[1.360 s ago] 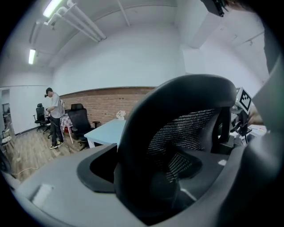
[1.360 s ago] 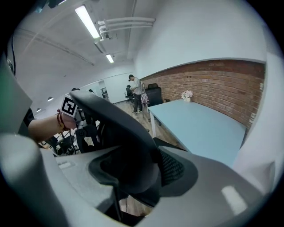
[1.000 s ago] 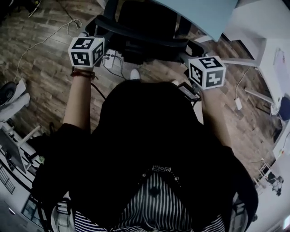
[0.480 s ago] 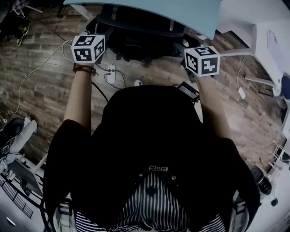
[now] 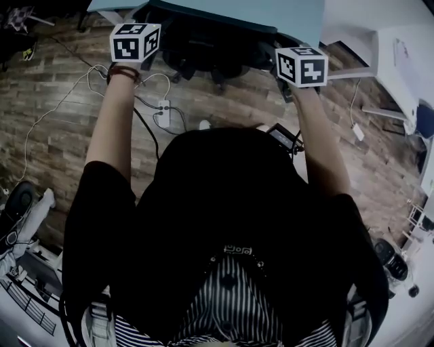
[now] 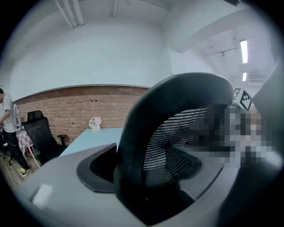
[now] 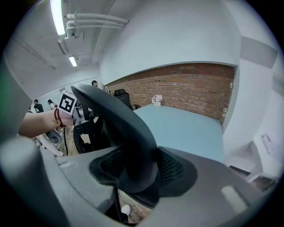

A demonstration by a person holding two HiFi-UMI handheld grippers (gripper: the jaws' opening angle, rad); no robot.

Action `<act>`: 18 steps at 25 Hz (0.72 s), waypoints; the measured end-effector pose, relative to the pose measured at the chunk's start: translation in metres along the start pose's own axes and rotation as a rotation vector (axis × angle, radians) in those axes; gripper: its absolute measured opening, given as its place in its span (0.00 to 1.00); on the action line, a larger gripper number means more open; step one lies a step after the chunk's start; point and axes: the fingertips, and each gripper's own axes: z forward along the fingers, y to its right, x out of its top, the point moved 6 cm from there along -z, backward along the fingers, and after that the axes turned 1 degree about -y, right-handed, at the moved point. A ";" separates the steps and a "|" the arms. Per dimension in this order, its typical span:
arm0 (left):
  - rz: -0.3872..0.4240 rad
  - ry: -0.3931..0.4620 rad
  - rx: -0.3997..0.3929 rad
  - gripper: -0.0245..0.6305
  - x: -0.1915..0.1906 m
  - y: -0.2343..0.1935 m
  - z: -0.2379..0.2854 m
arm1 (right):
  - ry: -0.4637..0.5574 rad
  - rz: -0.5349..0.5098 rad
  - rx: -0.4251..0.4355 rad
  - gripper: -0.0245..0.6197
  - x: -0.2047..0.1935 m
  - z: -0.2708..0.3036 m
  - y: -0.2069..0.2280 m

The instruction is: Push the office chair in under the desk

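2 grippers on: left gripper (image 6: 146, 179) and right gripper (image 7: 133, 175) each pinch the back-rim of black mesh office chair (image 6: 177, 133). Chair mostly under pale-blue desk (image 5: 271, 17). Risk: uneven push swivels it, poss. jams vs desk edge; clearance unclear.

No word, brand or number can be read: the white cube (image 5: 135, 42) on the left gripper (image 6: 146, 186) and the white cube (image 5: 302, 66) on the right gripper (image 7: 137, 177) bear only black square marker patterns, and the pale print on the person's black top (image 5: 237, 251) is too blurred.
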 end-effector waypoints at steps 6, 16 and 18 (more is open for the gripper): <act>0.009 0.017 -0.001 0.57 0.006 -0.002 0.018 | 0.014 0.014 -0.046 0.37 0.008 0.008 0.017; -0.080 0.089 0.039 0.42 0.000 -0.003 -0.019 | 0.116 0.081 -0.043 0.38 0.002 -0.028 0.033; -0.081 0.113 0.030 0.29 -0.001 0.011 -0.041 | 0.153 0.096 0.012 0.34 -0.004 -0.046 0.025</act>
